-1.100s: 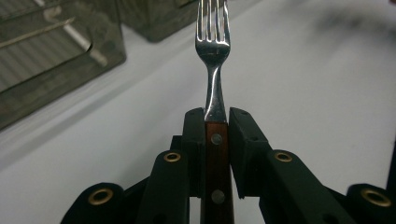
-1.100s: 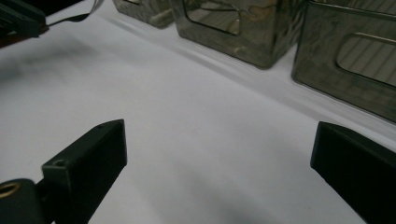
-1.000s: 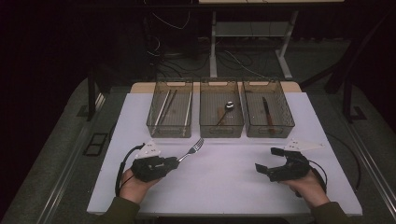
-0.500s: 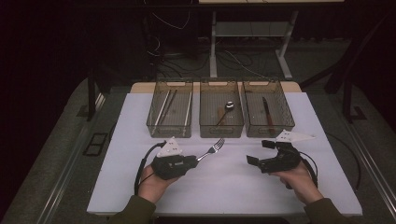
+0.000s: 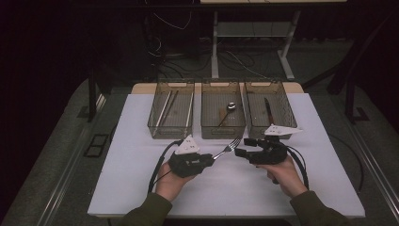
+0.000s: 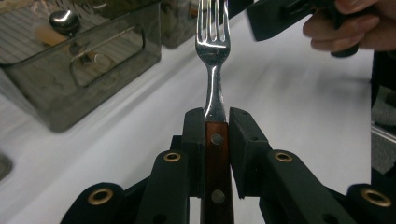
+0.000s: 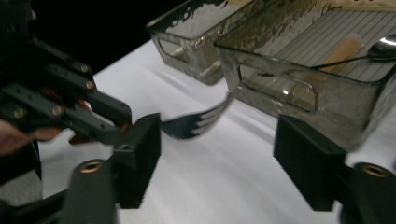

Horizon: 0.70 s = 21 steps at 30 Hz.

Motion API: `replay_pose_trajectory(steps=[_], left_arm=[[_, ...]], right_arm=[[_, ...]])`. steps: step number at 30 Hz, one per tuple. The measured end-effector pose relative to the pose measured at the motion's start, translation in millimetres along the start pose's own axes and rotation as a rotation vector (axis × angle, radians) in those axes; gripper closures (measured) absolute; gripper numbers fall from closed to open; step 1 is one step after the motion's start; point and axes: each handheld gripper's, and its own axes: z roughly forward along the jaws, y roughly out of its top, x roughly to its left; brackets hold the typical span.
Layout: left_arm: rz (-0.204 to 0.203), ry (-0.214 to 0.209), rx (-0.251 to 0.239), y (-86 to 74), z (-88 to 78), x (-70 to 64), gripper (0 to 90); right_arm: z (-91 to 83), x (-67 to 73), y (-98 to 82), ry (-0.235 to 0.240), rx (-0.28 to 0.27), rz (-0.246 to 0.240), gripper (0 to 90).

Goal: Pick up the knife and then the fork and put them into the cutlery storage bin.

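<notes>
Both forearms enter from the near edge of the white table (image 5: 141, 141) and angle inward, so the two tools face each other just in front of the middle tray (image 5: 223, 129). The left hand-held gripper (image 5: 207, 160) lies roughly level, pointing right and slightly away; its jaws are clamped on the wooden handle of the fork (image 6: 214, 51), whose tines stick out toward the other tool. The right hand-held gripper (image 5: 241, 151) points left, jaws partly apart and just closing, with nothing pressed between the pads; in the right gripper view the fork tines sit close by its left jaw. Compared with a second ago, both hands have come inward from wide apart, and the fork has travelled with the left one toward centre.
</notes>
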Motion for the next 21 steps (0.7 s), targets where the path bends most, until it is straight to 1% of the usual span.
replay_pose_trajectory(steps=[1, 2, 5, 6, 7, 8, 9, 11, 12, 13, 17, 18, 19, 20, 21], left_arm=[[0.003, 0.003, -0.001, 1.1, 1.7, -1.1, 77.0], [0.006, 0.004, -0.003, 2.1, 3.5, -2.2, 77.1], [0.011, 0.012, -0.007, 4.3, 7.8, -4.3, 77.0], [0.011, 0.014, -0.009, 4.5, 9.2, -4.6, 77.0], [0.01, 0.016, -0.014, 4.4, 10.2, -5.0, 77.0], [0.009, 0.016, -0.013, 4.6, 11.0, -5.4, 77.0], [0.016, 0.019, -0.009, 4.8, 12.0, -6.2, 77.0], [0.021, 0.017, -0.011, 5.0, 13.4, -8.3, 77.0], [0.026, 0.017, -0.007, 5.4, 14.1, -9.0, 76.9], [0.022, 0.016, -0.014, 5.5, 14.8, -9.5, 76.8], [0.013, -0.002, -0.027, 5.8, 18.4, -7.5, 76.1], [0.007, -0.012, -0.032, 6.0, 18.8, -7.1, 75.6], [0.005, -0.01, -0.035, 6.1, 18.9, -7.1, 75.3], [0.009, -0.013, -0.036, 6.1, 18.7, -6.6, 75.1], [0.004, -0.018, -0.038, 5.7, 18.4, -6.2, 74.6]], right_arm=[[2.0, -1.1, 0.5, 0.006, -0.011, 0.013, 37.0], [3.4, -2.0, 1.0, 0.012, -0.01, 0.03, 39.7], [5.8, -5.0, 1.8, 0.033, -0.013, 0.057, 49.7], [6.3, -5.6, 2.0, 0.037, -0.018, 0.063, 57.0], [6.4, -6.2, 2.2, 0.048, -0.022, 0.07, 61.7], [6.1, -6.3, 2.6, 0.045, -0.025, 0.08, 66.9], [5.6, -6.4, 3.0, 0.039, -0.031, 0.084, 70.1], [2.9, -8.2, 4.9, 0.042, -0.058, 0.097, 76.9], [1.2, -9.0, 6.2, 0.056, -0.074, 0.105, 79.7], [-0.7, -9.1, 8.1, 0.07, -0.085, 0.117, 82.0], [-2.0, -7.2, 15.3, 0.07, -0.094, 0.087, 85.9], [-2.1, -7.3, 16.8, 0.074, -0.097, 0.085, 86.7], [-2.0, -7.0, 18.2, 0.082, -0.105, 0.091, 87.3], [-1.6, -6.5, 19.5, 0.082, -0.109, 0.084, 87.4], [-1.2, -5.7, 20.7, 0.084, -0.107, 0.076, 87.5]])
